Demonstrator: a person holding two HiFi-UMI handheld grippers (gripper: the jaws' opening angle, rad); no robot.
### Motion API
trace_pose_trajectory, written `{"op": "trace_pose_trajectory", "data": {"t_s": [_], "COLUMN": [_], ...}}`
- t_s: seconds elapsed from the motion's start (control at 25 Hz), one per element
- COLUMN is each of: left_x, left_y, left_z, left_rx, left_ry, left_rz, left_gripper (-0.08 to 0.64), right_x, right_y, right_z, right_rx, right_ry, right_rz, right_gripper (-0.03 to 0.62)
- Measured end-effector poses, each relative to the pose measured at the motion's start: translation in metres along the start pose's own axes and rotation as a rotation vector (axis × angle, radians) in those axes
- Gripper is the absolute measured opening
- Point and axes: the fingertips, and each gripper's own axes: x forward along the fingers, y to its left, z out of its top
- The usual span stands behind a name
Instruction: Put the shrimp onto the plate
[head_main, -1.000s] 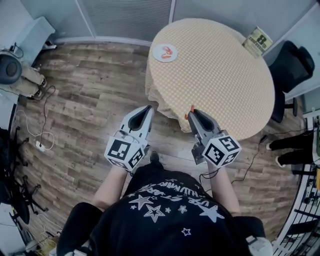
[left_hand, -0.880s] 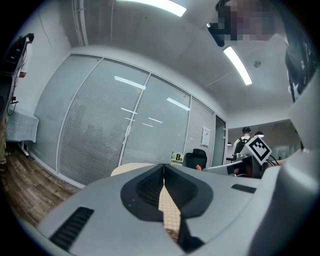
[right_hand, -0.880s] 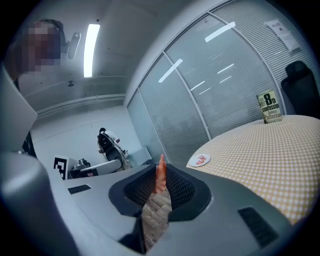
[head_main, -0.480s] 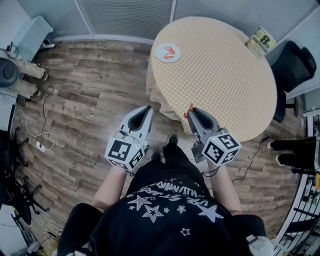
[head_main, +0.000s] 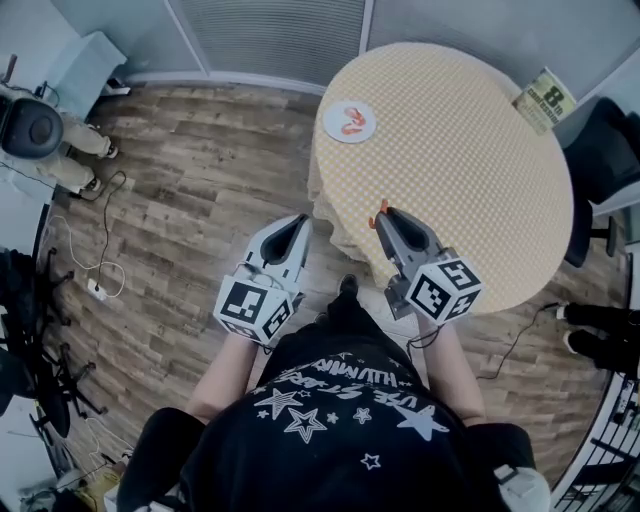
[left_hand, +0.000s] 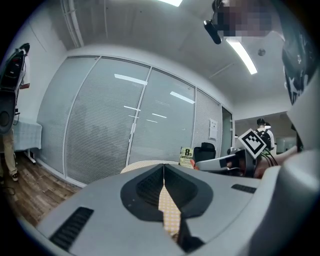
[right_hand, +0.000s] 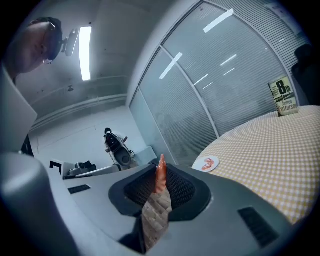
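Head view, shrimp: a small orange shrimp (head_main: 380, 210) sits pinched at the tip of the right tool (head_main: 383, 217), over the near edge of the round, checked surface (head_main: 470, 180).
Head view, plate: the white plate (head_main: 362, 133) lies at the far left edge of the surface, well apart from the held shrimp. The plated shrimp (head_main: 350, 119) are already on it.
Head view, left tool: the left tool (head_main: 298, 222) hangs over the wooden floor, off the surface, with nothing at its tip.
Left gripper view, left tool: its jaws (left_hand: 163, 170) meet along a thin seam, closed on nothing; only checked cloth shows past them.
Right gripper view, right tool: its jaws (right_hand: 159, 189) are narrowed onto the shrimp (right_hand: 160, 174), gripping the lower body while the pointed end sticks up past them.
Right gripper view, plate: the plate (right_hand: 202, 167) shows ahead and to the right on the surface (right_hand: 270, 145), near its edge.
Handling, shrimp: it looks light, small and probably slick, with some give. The thicker middle seems the safest hold; a thin tail end could slip or twist out.
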Motion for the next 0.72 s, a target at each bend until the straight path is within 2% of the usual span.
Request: {"op": "trace_pose_trajectory", "data": {"t_s": [0.36, 0.72], "left_x": [0.056, 0.103], "left_y": [0.013, 0.025], "left_z": [0.007, 0.008], "left_rx": [0.023, 0.022], "left_ry": [0.022, 0.053], "left_rz": [0.033, 0.087], "left_gripper": [0.009, 0.009], "right_x": [0.031, 0.060], "right_y": [-0.056, -0.099], "right_z": [0.017, 0.028], "right_rx": [0.043, 0.073], "right_ry": [0.015, 0.021], "right_rz": [0.018, 0.072], "right_gripper": [0.072, 0.072]}}
